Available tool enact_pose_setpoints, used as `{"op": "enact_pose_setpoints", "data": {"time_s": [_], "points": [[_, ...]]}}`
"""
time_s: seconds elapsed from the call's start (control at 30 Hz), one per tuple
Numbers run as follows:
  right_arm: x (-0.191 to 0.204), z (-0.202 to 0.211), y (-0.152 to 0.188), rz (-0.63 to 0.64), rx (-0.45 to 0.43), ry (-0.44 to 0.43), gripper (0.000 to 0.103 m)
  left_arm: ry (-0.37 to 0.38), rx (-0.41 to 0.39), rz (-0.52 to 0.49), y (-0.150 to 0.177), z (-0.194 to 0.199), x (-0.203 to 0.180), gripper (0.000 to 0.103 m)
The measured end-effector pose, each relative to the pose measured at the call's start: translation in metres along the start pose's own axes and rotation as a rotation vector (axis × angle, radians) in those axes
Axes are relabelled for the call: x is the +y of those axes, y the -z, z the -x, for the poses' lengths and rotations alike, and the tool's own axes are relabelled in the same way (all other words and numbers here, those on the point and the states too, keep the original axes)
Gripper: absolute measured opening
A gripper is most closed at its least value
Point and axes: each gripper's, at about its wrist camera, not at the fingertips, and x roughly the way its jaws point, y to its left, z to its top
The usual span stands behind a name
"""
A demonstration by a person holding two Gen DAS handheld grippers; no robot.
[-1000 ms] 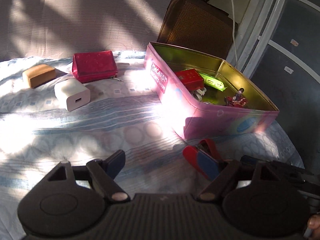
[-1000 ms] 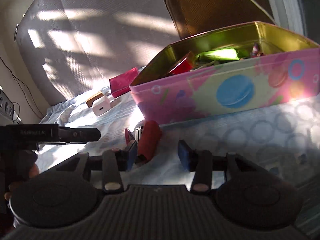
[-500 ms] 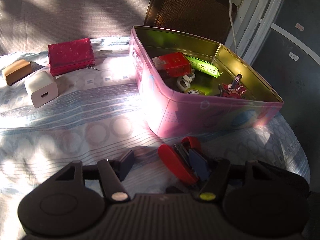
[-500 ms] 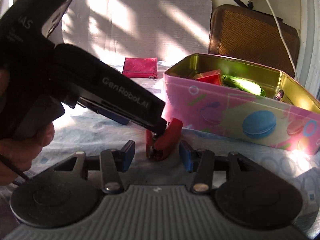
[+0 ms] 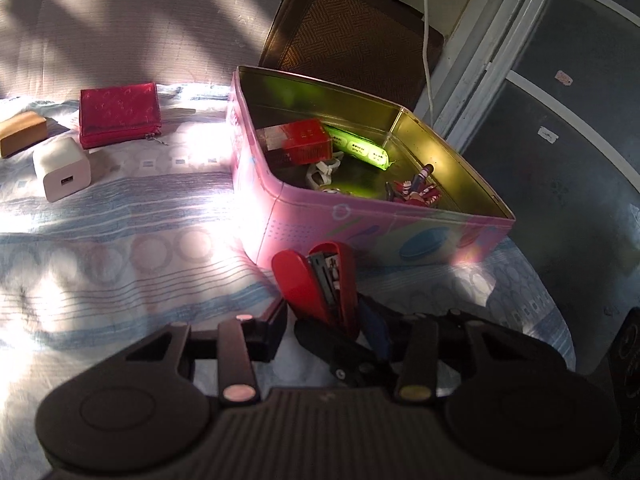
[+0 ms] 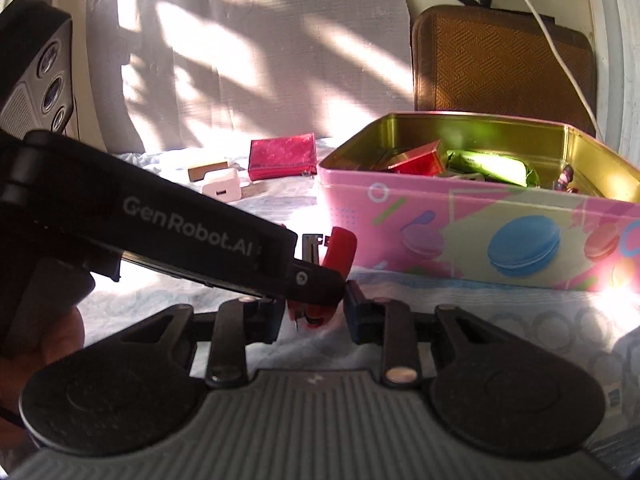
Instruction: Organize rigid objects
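Left gripper (image 5: 324, 330) fingers have just closed down on the red stapler (image 5: 316, 284), which stands between them tilted up off the bedsheet (image 5: 120, 248), its metal staple channel facing the tin; in the right wrist view the same left gripper (image 6: 316, 284) reaches in from the left, a hand (image 6: 40, 344) on its handle, black tip over the stapler (image 6: 338, 254). Right gripper (image 6: 314, 314) fingers have just been narrowing and sit either side of the stapler's lower end with a small gap showing on the right finger side, so partly open and not clearly pressing; cannot tell about contact on the left finger, hidden behind the other gripper. Just beyond the stapler, the pink tin (image 5: 360, 224) with macaron print stands open on the bed, gold inside, holding a red box (image 5: 304, 144), a green packet (image 5: 360, 148), a white clip-like piece (image 5: 322, 170) and a small red figurine (image 5: 416, 192). Further left on the sheet, well apart from the tin: white charger cube (image 5: 60, 168), a tan block (image 5: 22, 138) beside it, and a red wallet (image 5: 120, 114) just behind. Far back, a brown woven cushion (image 5: 352, 40) leans behind the tin, with a white cable (image 5: 426, 40) hanging over it
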Motion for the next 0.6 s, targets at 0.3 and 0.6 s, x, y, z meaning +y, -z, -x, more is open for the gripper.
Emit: {"op": "enact_pose_setpoints", "data": {"time_s": [0.3,0.6], "points": [[-0.013,0.026,-0.028,-0.011,-0.194,0.073,0.034,0.034,-0.107,-0.143,-0.038,0.012,-0.044,0.038],[-0.044,0.021,-0.027,-0.074,-0.224,0.132,0.034,0.002,-0.107,-0.239,-0.044,-0.019,-0.073,0.038]]}}
